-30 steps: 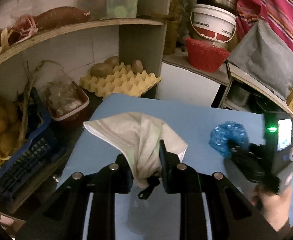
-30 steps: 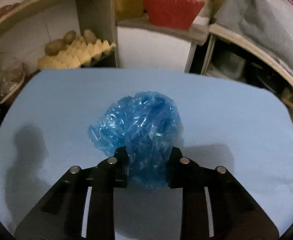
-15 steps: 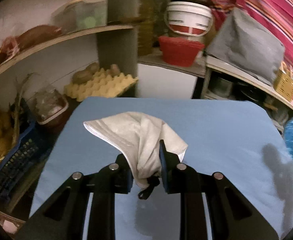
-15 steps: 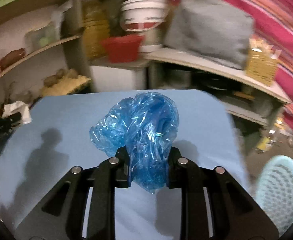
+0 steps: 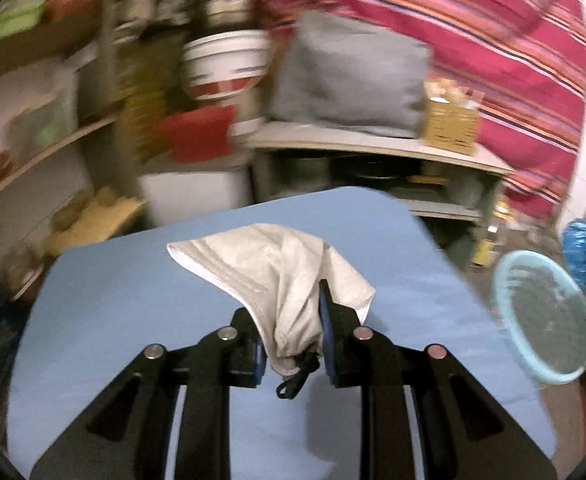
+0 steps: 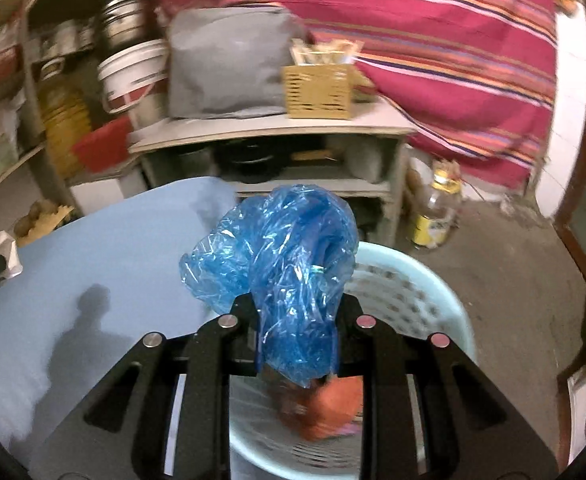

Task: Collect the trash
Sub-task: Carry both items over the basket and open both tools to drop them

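Note:
My left gripper [image 5: 293,312] is shut on a crumpled white cloth [image 5: 277,264] and holds it above the light blue table [image 5: 133,300]. My right gripper [image 6: 297,320] is shut on a crumpled blue plastic bag [image 6: 281,256] and holds it over a pale blue perforated basket [image 6: 413,296] beside the table. An orange piece of trash [image 6: 325,404] lies inside the basket. In the left wrist view the basket [image 5: 545,316] is at the right, with the blue bag [image 5: 585,248] above its far rim.
Shelves [image 6: 269,128] behind the table hold a white bucket [image 5: 225,64], a red bowl [image 5: 197,132], a grey bag [image 6: 229,64] and a wicker box [image 6: 321,88]. A striped red cloth [image 6: 453,52] hangs at the right. A bottle [image 6: 437,212] stands on the floor.
Both grippers have swung to the right with their loads. The right gripper left the table and now holds the blue bag over the basket. The left view now shows the basket.

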Demonstrator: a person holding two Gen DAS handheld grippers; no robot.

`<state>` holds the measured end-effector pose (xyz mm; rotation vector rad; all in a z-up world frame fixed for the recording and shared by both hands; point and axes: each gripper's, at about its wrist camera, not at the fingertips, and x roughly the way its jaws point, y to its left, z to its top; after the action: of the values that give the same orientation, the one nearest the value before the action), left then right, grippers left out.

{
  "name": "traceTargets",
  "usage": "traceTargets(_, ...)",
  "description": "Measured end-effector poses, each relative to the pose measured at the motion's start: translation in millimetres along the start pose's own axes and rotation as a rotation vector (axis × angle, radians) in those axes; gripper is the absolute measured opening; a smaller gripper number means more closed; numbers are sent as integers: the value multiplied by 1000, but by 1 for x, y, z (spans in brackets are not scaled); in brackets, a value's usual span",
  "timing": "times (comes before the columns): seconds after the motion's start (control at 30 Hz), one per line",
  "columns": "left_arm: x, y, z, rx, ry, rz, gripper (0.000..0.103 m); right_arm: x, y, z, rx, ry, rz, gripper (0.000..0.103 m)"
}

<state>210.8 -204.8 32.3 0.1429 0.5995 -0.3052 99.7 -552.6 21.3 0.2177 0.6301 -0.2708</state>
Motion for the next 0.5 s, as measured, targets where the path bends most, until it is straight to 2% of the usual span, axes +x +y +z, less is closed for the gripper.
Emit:
traceTargets(0.23,20,-127,4,44,39,-150,22,-6,-55,-18,66,11,-1,23)
traceTargets(0.33,34,-170,2,46,63,-191,23,-7,-68,-22,109,11,15,23)
traceTargets(0.5,56,-234,-11,97,116,-230,23,-5,-77,-22,127,8,-17,23)
